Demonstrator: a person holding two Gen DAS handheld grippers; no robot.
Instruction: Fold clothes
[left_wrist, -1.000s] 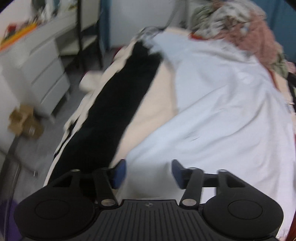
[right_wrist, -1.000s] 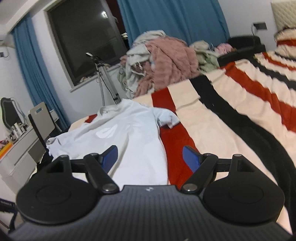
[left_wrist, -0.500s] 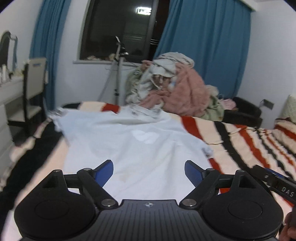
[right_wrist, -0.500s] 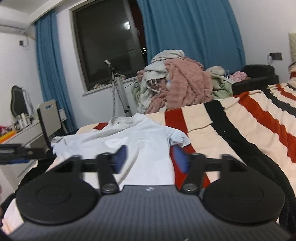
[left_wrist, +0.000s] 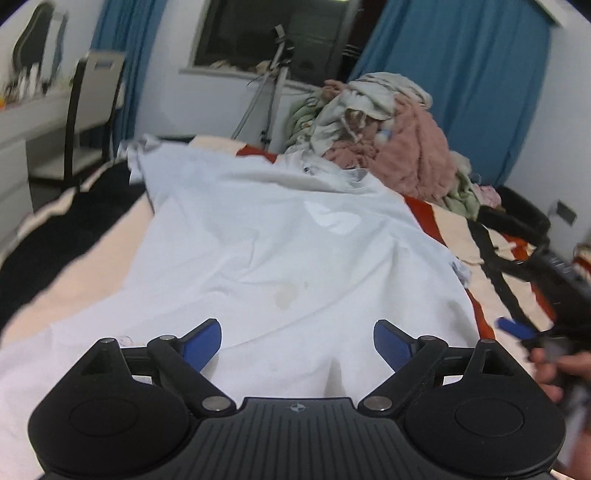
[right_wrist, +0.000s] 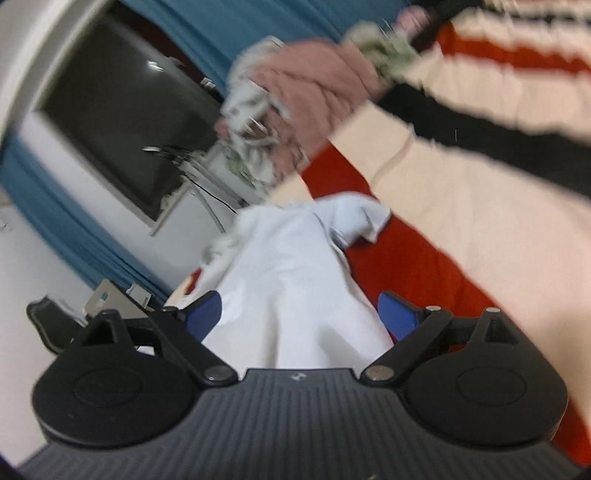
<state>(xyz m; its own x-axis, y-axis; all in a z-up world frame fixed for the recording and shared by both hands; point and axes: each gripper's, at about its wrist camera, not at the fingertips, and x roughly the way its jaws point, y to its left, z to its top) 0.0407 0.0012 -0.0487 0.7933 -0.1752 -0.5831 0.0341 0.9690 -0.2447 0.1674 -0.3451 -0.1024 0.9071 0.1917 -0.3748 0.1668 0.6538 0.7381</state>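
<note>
Since a moment ago our right gripper has rolled sideways, its fingers spread wide again over the pale blue shirt, holding nothing. Our left gripper hangs wide and empty above the shirt's near hem. We see the shirt spread flat on the striped blanket, bare blanket beyond its right edge, clothes pile past the collar.

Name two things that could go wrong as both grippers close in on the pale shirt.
The shirt lies wrinkled, so a pinch by the open left gripper may catch a fold, not the hem. The right gripper, tilted and blurred, might also grab the striped blanket beneath.
</note>
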